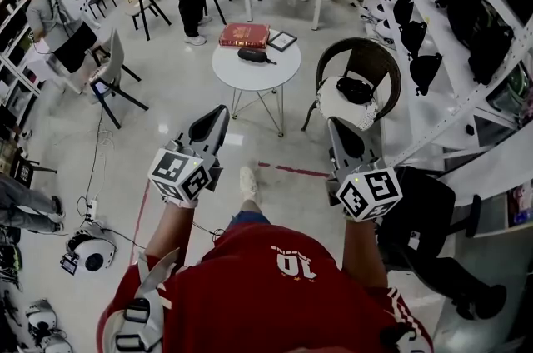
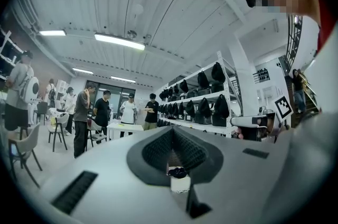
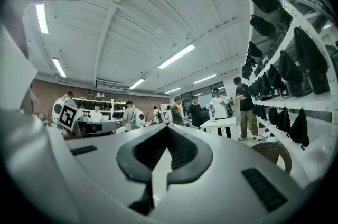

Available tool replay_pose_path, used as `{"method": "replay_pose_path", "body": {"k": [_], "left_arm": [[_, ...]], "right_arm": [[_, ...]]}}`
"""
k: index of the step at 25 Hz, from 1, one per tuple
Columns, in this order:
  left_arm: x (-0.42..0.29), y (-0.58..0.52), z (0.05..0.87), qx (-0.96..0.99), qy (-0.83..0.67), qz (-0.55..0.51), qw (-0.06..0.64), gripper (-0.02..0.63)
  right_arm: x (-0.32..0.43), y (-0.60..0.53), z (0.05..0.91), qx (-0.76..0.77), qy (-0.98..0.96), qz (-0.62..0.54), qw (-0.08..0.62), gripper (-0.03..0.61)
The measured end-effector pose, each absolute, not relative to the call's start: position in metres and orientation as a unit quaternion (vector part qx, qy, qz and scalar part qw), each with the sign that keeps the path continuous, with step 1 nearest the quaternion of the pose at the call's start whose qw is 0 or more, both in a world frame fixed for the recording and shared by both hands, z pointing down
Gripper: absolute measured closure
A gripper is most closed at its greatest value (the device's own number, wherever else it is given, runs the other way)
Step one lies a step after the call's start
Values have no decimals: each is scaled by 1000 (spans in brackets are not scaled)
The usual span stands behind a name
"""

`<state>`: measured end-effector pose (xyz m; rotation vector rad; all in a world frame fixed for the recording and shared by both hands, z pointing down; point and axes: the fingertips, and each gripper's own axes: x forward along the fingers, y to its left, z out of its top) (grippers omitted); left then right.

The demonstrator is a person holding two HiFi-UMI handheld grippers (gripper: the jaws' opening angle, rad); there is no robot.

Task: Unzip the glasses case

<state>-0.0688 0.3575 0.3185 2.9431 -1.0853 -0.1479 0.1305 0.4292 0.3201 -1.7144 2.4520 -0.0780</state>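
On round table: glasses case beside red book | left gripper clenched, empty | right gripper clenched, empty

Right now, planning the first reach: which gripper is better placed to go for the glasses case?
Left, likely. The left gripper points almost straight at the glasses case on the round table; the right gripper sits farther aside, before the chair. Both are shut and empty.

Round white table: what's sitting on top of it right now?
On the round white table lie a red book, a small dark-framed picture beside it, and the black glasses case nearer the camera. Hidden: anything under the book, and the case's inside.
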Motion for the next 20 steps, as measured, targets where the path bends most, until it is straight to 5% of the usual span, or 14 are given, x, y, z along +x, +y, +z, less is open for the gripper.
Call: {"method": "replay_pose_path", "body": {"k": [20], "left_arm": [[-87, 306, 334, 928, -369, -50, 15, 606]], "right_arm": [[129, 366, 332, -574, 817, -31, 49, 565]]}}
